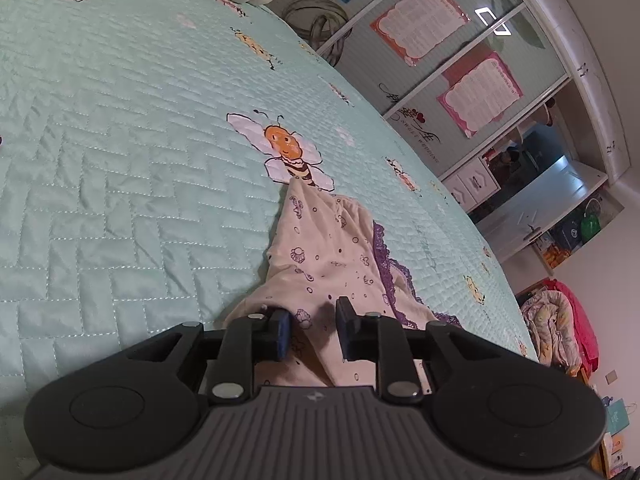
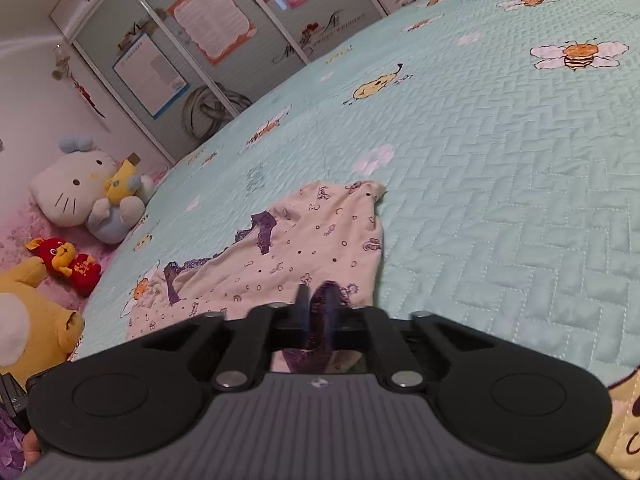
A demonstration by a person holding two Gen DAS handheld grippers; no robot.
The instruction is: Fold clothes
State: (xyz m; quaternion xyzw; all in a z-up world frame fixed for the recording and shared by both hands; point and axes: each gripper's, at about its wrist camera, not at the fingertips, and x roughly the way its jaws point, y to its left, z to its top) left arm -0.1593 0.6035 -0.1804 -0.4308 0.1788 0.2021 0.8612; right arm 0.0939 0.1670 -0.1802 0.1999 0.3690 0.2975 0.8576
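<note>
Lay spread on a mint-green quilted bedspread (image 1: 120, 160): a cream garment (image 1: 320, 248) printed with small purple motifs and edged in purple lace (image 1: 390, 264). In the left wrist view, ran from the gripper at 6 o'clock up toward 12, its far corner touching a printed bee (image 1: 290, 152). Lace border along the 3 o'clock side of the cloth.

Left gripper (image 1: 312, 326): jaws stood a little apart, a fold of the cream cloth bunched between them and rising over the near edge. Left pad (image 1: 282, 332) appeared to touch the fabric; whether the right one pressed on it could not be told, so a true grasp could not be confirmed.

Right gripper (image 2: 320, 312): clenched nearly tight on a gathered strip of the purple lace, which stood up between the pads. In that view, garment fanned out from 6 o'clock toward 11 and 12, its far corner (image 2: 370, 190) curled up slightly.

Beyond the bed at 9 o'clock in the right wrist view: a white cat plush (image 2: 74, 188), a small red plush (image 2: 66, 264), a yellow plush (image 2: 28, 320). At 11 to 12 o'clock: wardrobe doors (image 2: 132, 52) carrying posters (image 2: 212, 20).
</note>
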